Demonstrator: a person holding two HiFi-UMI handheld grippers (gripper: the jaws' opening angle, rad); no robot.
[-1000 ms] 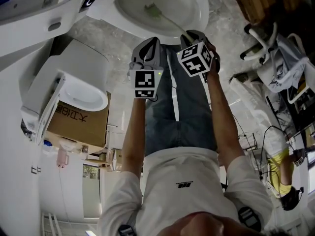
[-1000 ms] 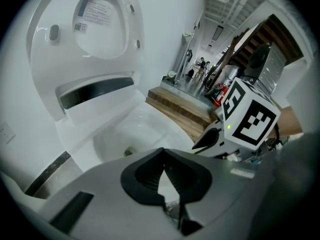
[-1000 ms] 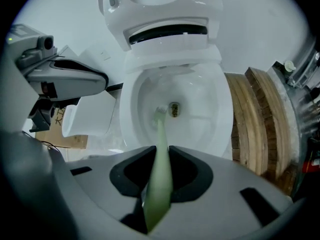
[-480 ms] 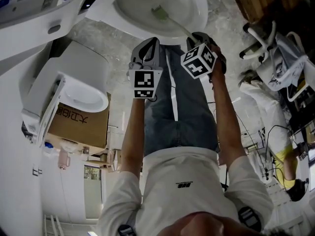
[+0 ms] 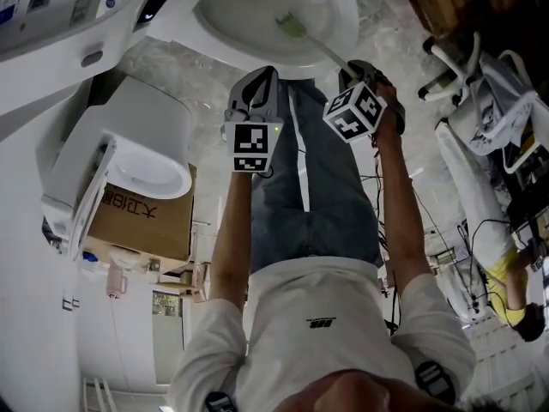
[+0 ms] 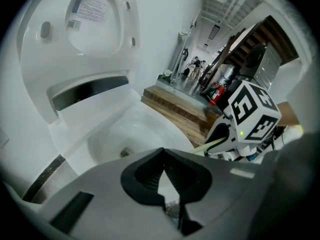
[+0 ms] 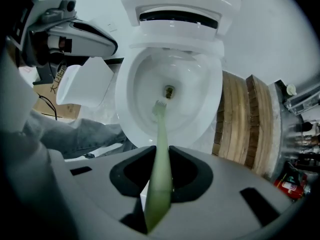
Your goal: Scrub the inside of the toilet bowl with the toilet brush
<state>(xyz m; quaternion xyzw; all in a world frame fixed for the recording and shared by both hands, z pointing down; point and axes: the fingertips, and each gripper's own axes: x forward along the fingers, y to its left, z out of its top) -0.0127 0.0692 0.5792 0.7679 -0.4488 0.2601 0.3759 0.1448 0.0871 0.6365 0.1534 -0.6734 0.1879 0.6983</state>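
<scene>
Left gripper hangs shut and empty by the front rim of the bowl. Right gripper clamps the brush, its small head inside the bowl near the drain. Scrubbing seems under way; how much is done is unclear. The bowl is glossy white oval ceramic, the brush slim pale-green plastic.

A white short-sleeved T-shirt (small dark chest logo) tops blue jeans

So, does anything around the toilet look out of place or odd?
A second white toilet sits by a brown cardboard box at the left, apparently not installed. No spill or damage shows.
</scene>
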